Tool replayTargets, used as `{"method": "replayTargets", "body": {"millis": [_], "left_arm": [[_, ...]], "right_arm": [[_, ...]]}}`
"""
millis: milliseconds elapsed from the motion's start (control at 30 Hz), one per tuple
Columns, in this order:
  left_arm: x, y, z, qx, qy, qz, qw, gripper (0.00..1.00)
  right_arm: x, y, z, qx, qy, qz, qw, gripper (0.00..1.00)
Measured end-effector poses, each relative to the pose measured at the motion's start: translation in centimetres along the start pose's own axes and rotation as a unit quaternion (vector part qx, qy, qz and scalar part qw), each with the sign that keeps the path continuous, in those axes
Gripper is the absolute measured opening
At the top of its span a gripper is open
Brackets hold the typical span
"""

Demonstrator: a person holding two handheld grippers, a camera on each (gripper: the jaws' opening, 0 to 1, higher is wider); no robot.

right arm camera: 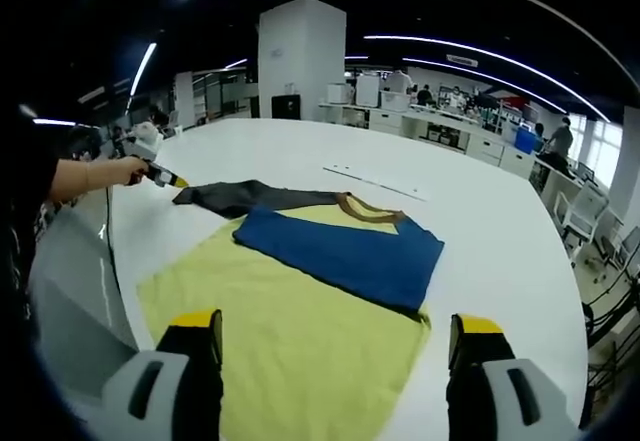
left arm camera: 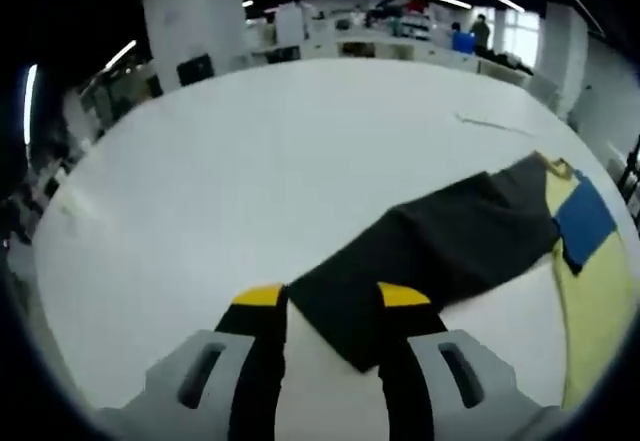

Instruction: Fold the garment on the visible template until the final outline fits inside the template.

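Two claws: both are showing yellow-tipped black jaws rising from the bottom of their own views.
Left claw (left arm camera: 333,299): its jaws are sitting close together, and the pointed end of the dark sleeve (left arm camera: 440,246) is lying between them; whether they are actually pinching the cloth, I cannot tell.
Left claw, seen from the right gripper view (right arm camera: 165,175): a hand (right arm camera: 125,170) is holding it at the far left, its tip meeting the end of the dark sleeve (right arm camera: 250,198).
Right claw (right arm camera: 335,329): its jaws are standing wide apart, gripping nothing, hovering over the near part of the yellow cloth.
Garment (right arm camera: 300,321): it is lying flat on the white bench (right arm camera: 480,231), a yellow body with a blue panel (right arm camera: 345,251) folded across it and a tan neckline (right arm camera: 365,208) just beyond the blue.
Sleeve: it is stretching out from the garment toward the left claw, lying on the bench.
Bench in the left gripper view (left arm camera: 250,161): the blue panel (left arm camera: 583,219) and yellow cloth (left arm camera: 600,311) are sitting at the right edge.
Template: no outline is making itself clear on the bench.
Background: desks and people are standing far behind.
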State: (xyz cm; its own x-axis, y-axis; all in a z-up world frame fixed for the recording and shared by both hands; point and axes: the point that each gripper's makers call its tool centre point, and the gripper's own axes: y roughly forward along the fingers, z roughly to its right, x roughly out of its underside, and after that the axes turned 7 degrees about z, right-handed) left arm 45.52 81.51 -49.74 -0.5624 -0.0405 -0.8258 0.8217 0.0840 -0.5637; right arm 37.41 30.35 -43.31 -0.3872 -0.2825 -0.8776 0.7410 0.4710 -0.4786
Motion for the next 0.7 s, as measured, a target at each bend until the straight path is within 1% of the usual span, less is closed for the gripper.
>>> {"method": "replayTargets", "body": {"millis": [100, 167, 200, 300, 333, 433, 500, 567, 600, 633, 667, 700], "left_arm": [[0.2, -0.4, 0.1, -0.007, -0.002, 0.003, 1.0, 0.38], [0.7, -0.6, 0.0, -0.014, -0.017, 0.0, 0.9998, 0.39], [1.0, -0.8, 0.0, -0.019, -0.031, -0.004, 0.9993, 0.4], [1.4, -1.0, 0.1, -0.023, -0.064, 0.001, 0.9977, 0.35], [1.7, -1.1, 0.2, -0.02, -0.07, -0.002, 0.9973, 0.32], [2.4, -1.4, 0.6, -0.025, -0.083, -0.008, 0.9962, 0.29], [2.8, -1.6, 1.0, -0.026, -0.097, -0.01, 0.9949, 0.26], [3.2, -1.6, 1.3, -0.027, -0.101, -0.015, 0.9944, 0.24], [3.4, -1.7, 1.4, -0.028, -0.108, -0.02, 0.9935, 0.23], [3.4, -1.8, 1.8, -0.024, -0.125, -0.018, 0.9917, 0.22], [3.5, -1.8, 1.9, -0.023, -0.131, -0.018, 0.9909, 0.22], [3.6, -1.8, 1.9, -0.026, -0.127, -0.02, 0.9914, 0.22]], "right_arm": [[-0.2, -0.1, 0.1, -0.001, -0.001, 0.004, 1.0, 0.95], [-0.3, -0.3, 0.2, 0.002, -0.001, 0.006, 1.0, 0.95], [-0.4, -0.3, 0.3, 0.002, -0.001, 0.006, 1.0, 0.94], [-0.5, -0.4, 0.3, 0.004, 0.0, 0.009, 0.9999, 0.94], [-0.5, -0.4, 0.3, 0.005, 0.001, 0.01, 0.9999, 0.94], [-0.4, -0.3, 0.0, 0.004, 0.012, 0.015, 0.9998, 0.93], [-0.3, -0.2, -0.3, 0.001, 0.012, 0.014, 0.9998, 0.93], [-0.2, -0.1, -0.4, 0.0, 0.011, 0.012, 0.9999, 0.93], [-0.2, -0.1, -0.5, -0.001, 0.011, 0.012, 0.9999, 0.93], [-0.2, -0.2, -0.5, -0.001, 0.011, 0.014, 0.9998, 0.94], [-0.3, -0.2, -0.4, -0.001, 0.011, 0.016, 0.9998, 0.94], [-0.4, -0.3, -0.4, 0.0, 0.011, 0.018, 0.9998, 0.94]]}}
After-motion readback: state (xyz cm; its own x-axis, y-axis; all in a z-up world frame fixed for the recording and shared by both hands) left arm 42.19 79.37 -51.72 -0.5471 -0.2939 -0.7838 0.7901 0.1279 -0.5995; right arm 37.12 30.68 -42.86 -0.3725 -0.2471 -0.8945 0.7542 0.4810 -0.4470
